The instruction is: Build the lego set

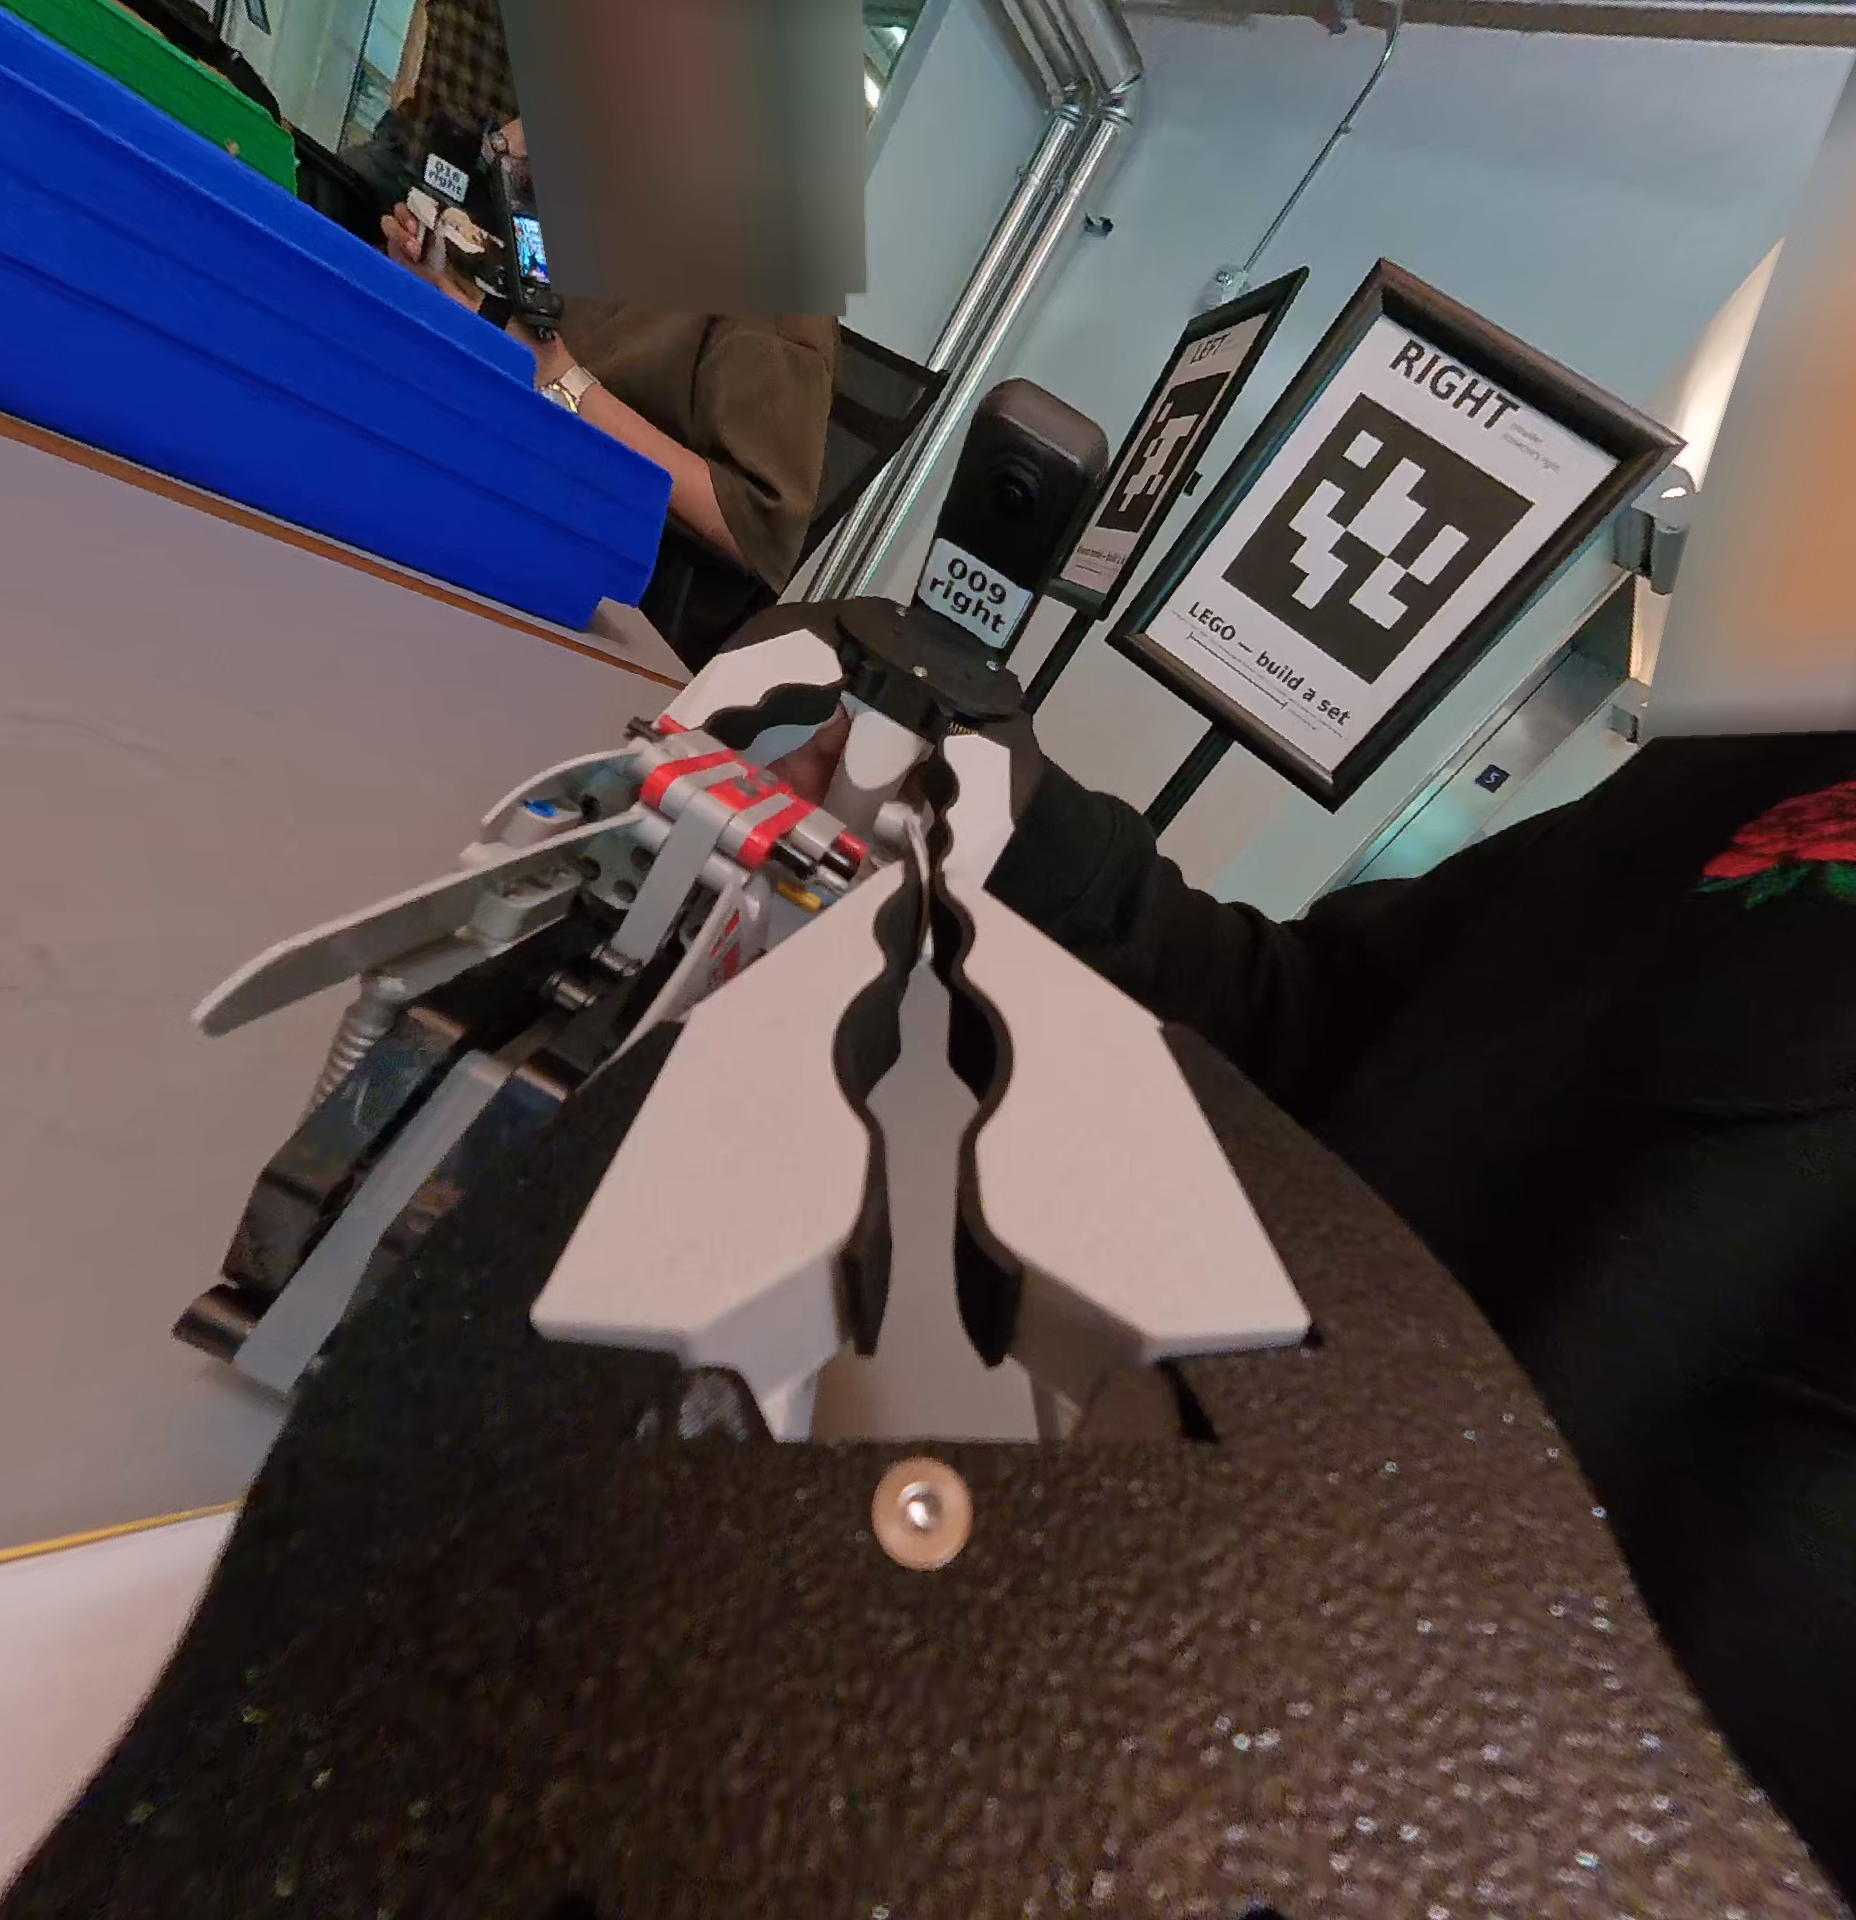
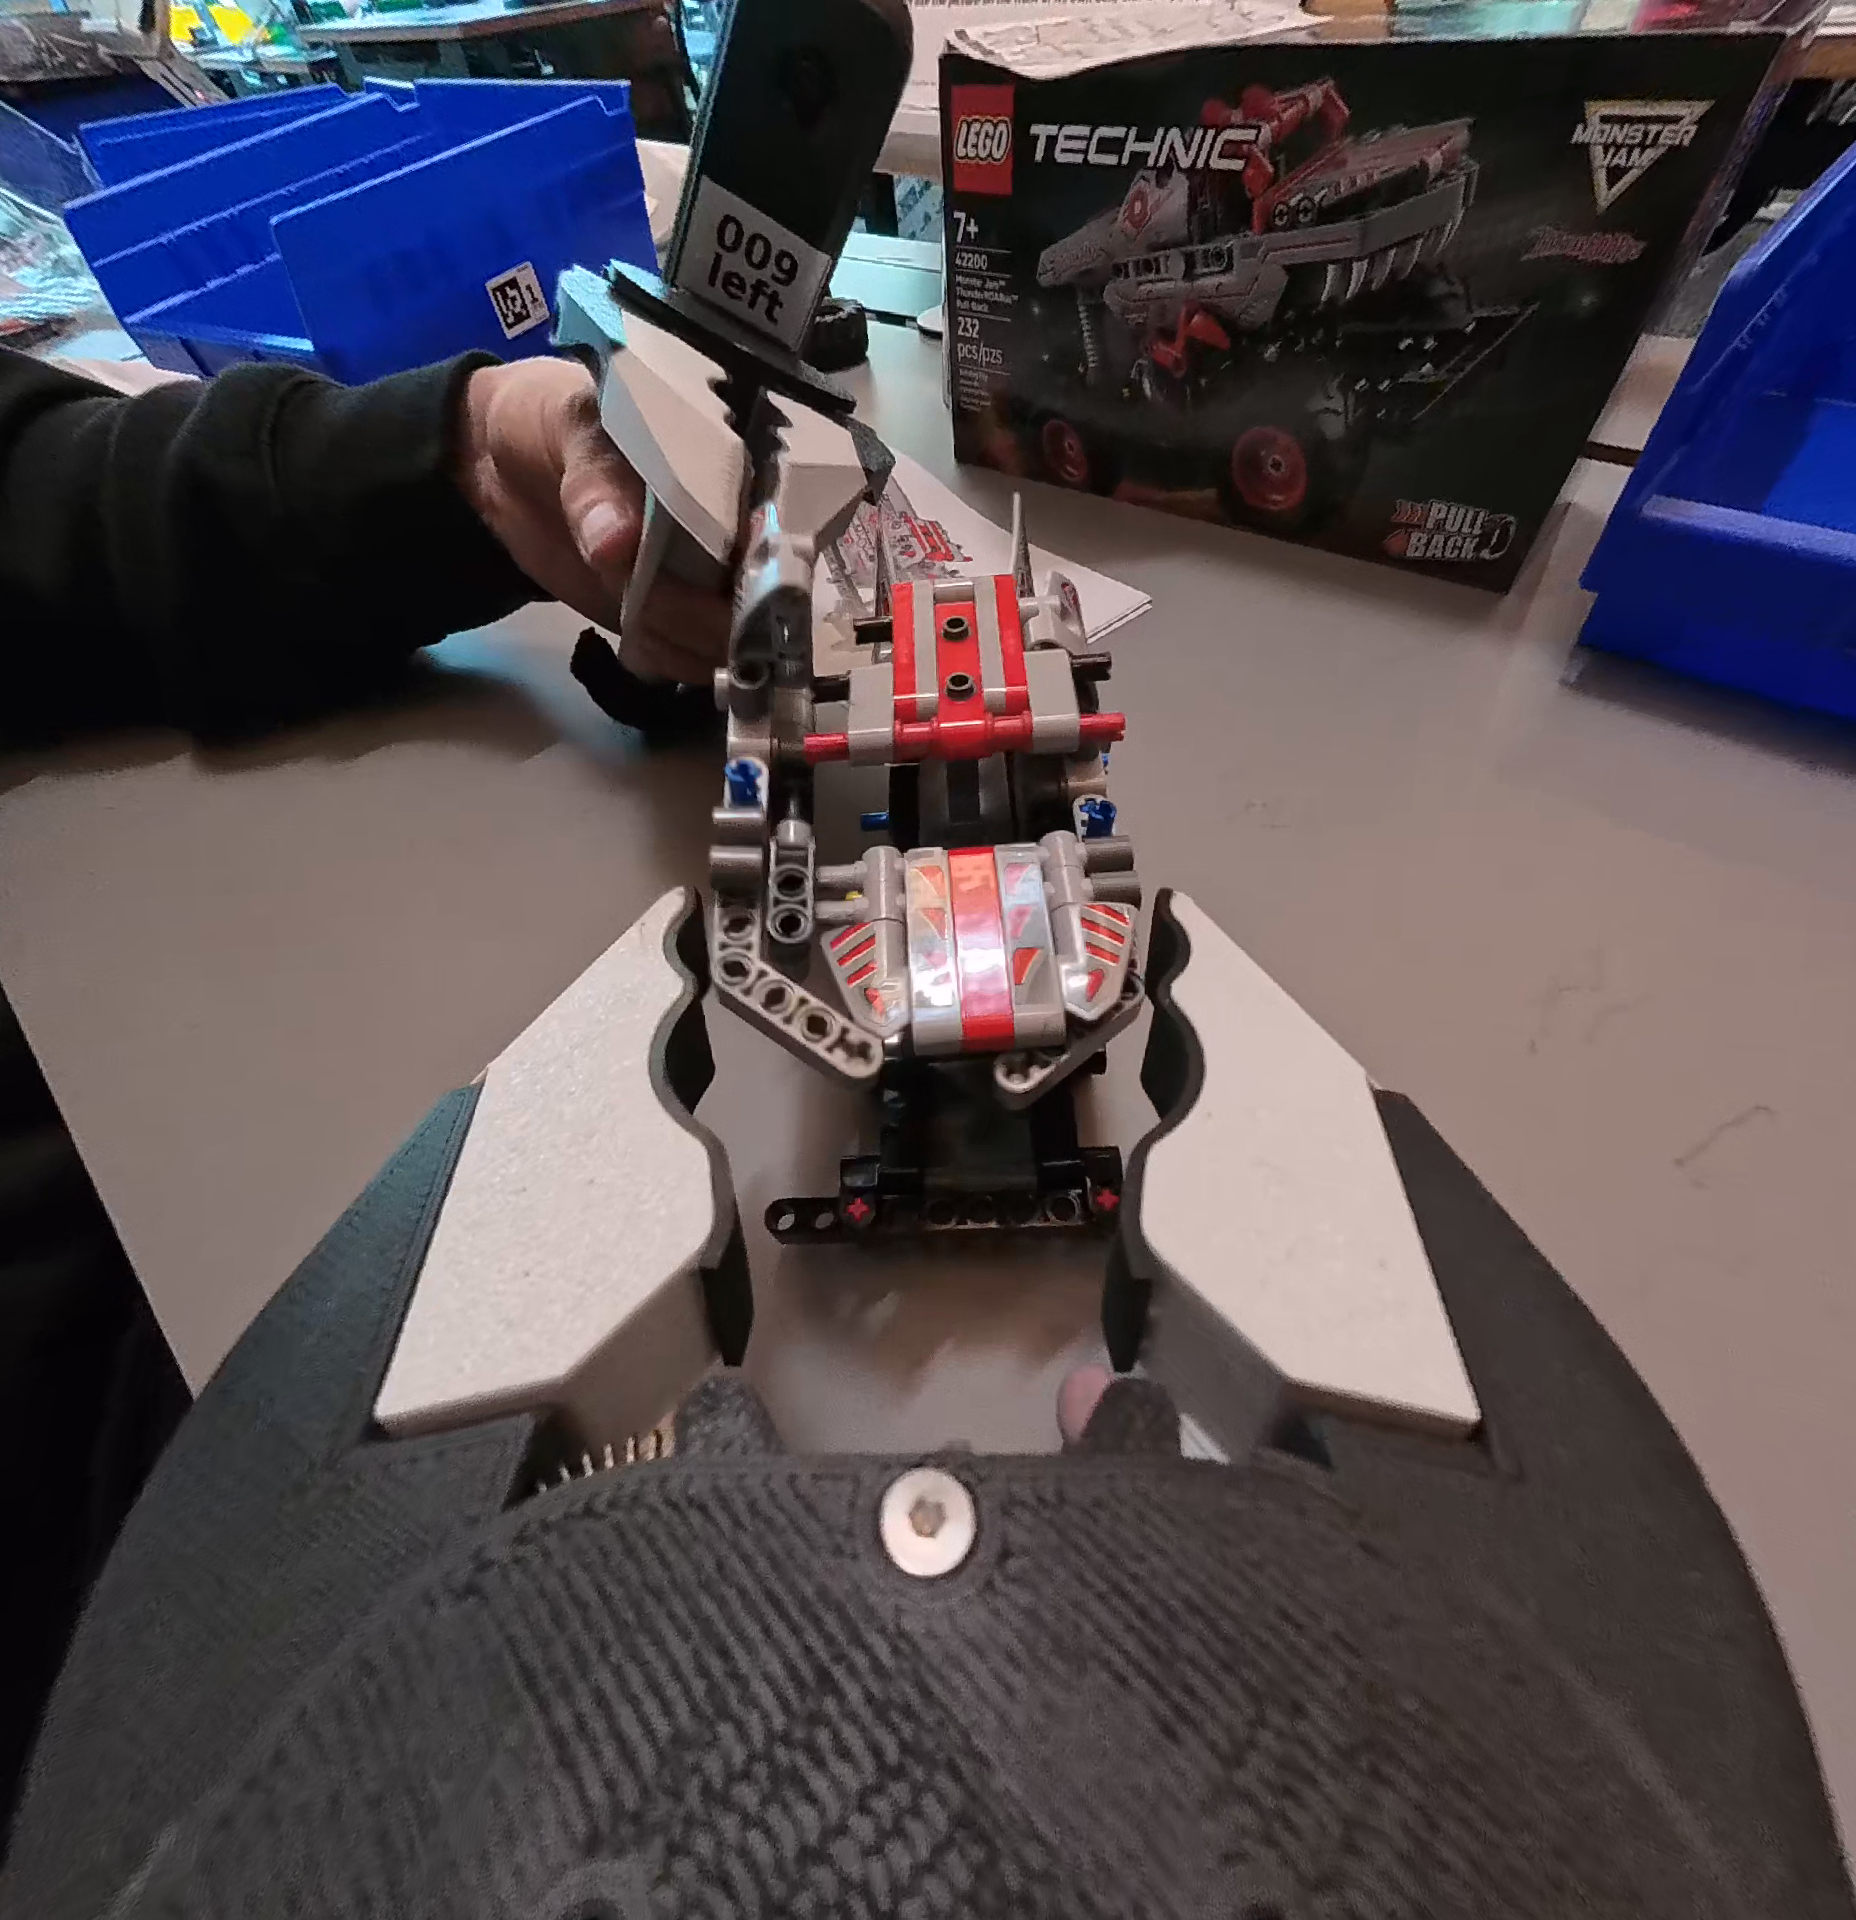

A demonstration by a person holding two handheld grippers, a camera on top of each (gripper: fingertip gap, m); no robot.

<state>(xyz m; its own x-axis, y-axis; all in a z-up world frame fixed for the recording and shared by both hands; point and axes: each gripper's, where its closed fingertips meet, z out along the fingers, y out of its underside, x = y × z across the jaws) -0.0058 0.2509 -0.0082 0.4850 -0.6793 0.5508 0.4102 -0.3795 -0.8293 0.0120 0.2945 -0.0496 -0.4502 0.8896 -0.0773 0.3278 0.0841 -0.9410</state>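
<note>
A partly built grey, red and black lego truck (image 2: 965,707) stands on the grey table (image 2: 1423,935). My right gripper (image 2: 924,925) straddles its front end, and the pads (image 2: 695,966) touch both sides of the hood. My left gripper (image 2: 768,540) comes down at the truck's far left side and is shut on a grey beam piece (image 2: 773,608) that meets the frame there. In the left wrist view my left gripper (image 1: 908,842) has its fingers closed at the truck (image 1: 695,821). The right gripper (image 1: 872,769) shows behind it.
The set's box (image 2: 1319,260) stands at the back, with a printed instruction sheet (image 2: 1100,597) in front of it. Blue bins sit at back left (image 2: 363,208) and right (image 2: 1755,468). Framed marker signs (image 1: 1391,520) and another person (image 1: 695,416) are beyond the table. There is about 7 cm between the tips of the two grippers.
</note>
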